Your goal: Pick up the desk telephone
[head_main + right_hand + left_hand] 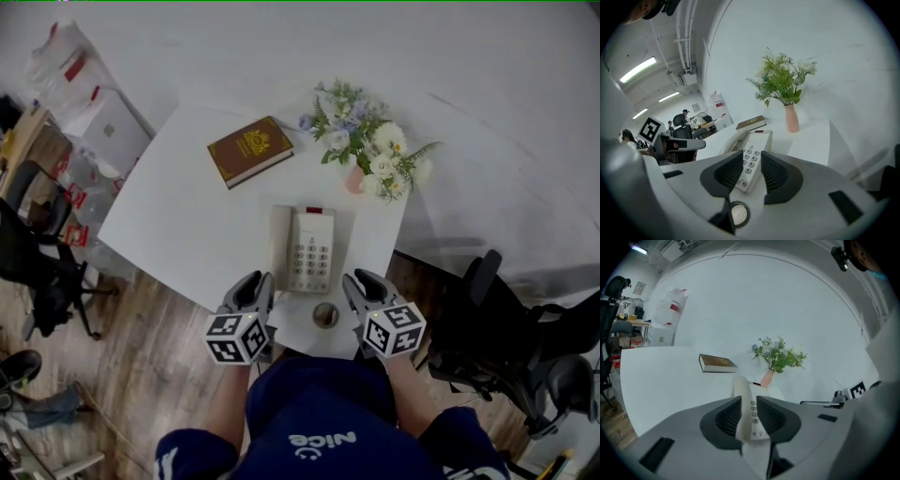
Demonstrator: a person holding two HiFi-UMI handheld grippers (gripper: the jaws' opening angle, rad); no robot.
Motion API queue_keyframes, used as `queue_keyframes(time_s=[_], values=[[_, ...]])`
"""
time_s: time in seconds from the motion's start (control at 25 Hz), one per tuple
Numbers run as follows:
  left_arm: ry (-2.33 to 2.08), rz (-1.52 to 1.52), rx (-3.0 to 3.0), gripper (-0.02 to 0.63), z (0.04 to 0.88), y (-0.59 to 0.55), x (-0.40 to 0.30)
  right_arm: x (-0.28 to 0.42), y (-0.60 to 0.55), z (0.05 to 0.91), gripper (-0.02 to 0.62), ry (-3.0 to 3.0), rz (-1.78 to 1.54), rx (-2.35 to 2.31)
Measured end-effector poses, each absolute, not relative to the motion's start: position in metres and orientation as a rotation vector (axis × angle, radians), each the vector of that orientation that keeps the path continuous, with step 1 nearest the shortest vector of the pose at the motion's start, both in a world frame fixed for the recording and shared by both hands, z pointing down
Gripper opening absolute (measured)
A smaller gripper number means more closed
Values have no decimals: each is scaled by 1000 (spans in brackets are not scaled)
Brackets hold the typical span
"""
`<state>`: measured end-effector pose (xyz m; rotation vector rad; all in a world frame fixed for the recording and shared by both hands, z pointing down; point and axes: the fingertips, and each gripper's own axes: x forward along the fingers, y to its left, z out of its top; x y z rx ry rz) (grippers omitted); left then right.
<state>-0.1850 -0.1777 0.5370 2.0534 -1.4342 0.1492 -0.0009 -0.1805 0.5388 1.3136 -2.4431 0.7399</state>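
The desk telephone (305, 248) is light grey, with its handset (280, 246) resting on the left and a keypad on the right. It lies flat near the front of the white table (178, 225). My left gripper (258, 286) hovers at the table's near edge, just left of the phone's near end. My right gripper (359, 281) hovers just right of it. Neither touches the phone. In the left gripper view the jaws (749, 405) stand slightly apart, the handset (742, 397) showing beyond the gap. In the right gripper view the jaws (752, 165) are a little wider, the keypad (751, 157) beyond them.
A brown book (250, 150) lies at the table's far left. A pink vase of flowers (367, 150) stands at the far right. A round cable hole (325, 315) sits in the table between the grippers. Black office chairs stand left (47, 272) and right (497, 319) of the table.
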Motion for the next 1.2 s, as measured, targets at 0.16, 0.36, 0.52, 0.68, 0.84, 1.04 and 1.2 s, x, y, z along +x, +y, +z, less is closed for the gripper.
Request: queue_keyframes(time_s=[0.16,0.36,0.52,0.68,0.84,1.04,1.2], values=[[-1297,136,2025,232,543,-188,-186,-3,-192,543,175,-2441,850,1306],[-1182,100,1972,291,553,-203,-190,-10,-205,551,214,-2431,983,1260],[-1072,79,1931,303,562,-217,-185,-16,-216,560,221,-2401,1052,1239],[-980,76,1895,314,572,-237,-184,-22,-228,571,221,-2379,1130,1209],[-884,109,1895,343,577,-252,-181,-25,-241,586,221,-2329,1193,1197],[-817,132,1850,350,591,-264,-182,-30,-256,599,223,-2283,1276,1178],[-738,97,1784,350,606,-269,-178,-30,-262,610,250,-2245,1452,1182]])
